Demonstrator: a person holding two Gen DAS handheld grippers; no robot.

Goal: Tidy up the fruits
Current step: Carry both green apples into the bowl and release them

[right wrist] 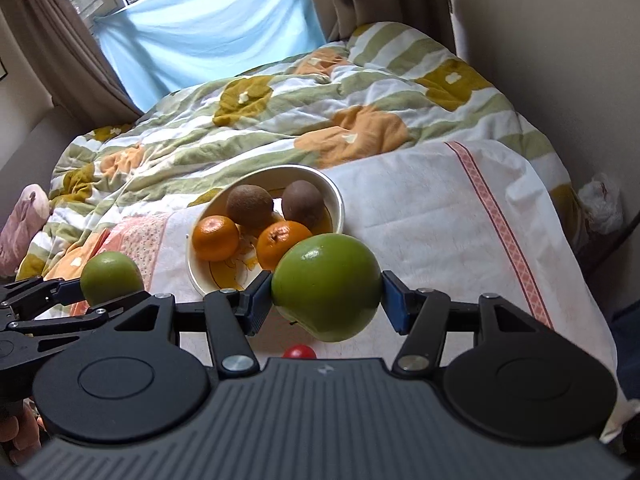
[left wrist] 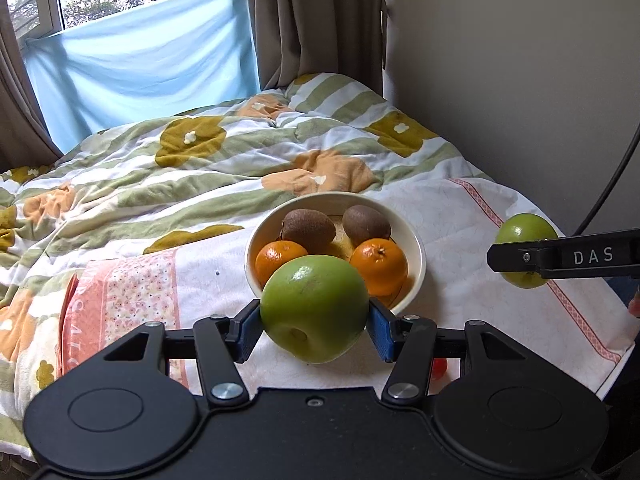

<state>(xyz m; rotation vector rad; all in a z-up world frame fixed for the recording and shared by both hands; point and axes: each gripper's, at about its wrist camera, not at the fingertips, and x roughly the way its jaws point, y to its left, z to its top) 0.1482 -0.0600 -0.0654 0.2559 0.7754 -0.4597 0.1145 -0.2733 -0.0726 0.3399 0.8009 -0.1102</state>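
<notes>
My left gripper (left wrist: pixel 314 330) is shut on a green apple (left wrist: pixel 315 308) and holds it above the near rim of a cream bowl (left wrist: pixel 416 268). The bowl holds two kiwis (left wrist: pixel 309 229) and two oranges (left wrist: pixel 380 266). My right gripper (right wrist: pixel 326 304) is shut on a second green apple (right wrist: pixel 328 286), just right of the bowl (right wrist: pixel 338 200) and near its rim. In the left wrist view the right gripper (left wrist: pixel 520 258) shows at the right with its apple (left wrist: pixel 524 229). In the right wrist view the left gripper (right wrist: pixel 110 298) shows at the left with its apple (right wrist: pixel 111 276).
The bowl stands on a white towel with pink trim (left wrist: pixel 460 216) spread over a flowered quilt (left wrist: pixel 200 168) on a bed. A small red fruit (right wrist: pixel 299 352) lies on the towel below the right gripper. A wall (left wrist: pixel 520 80) runs along the right, curtains and a window behind.
</notes>
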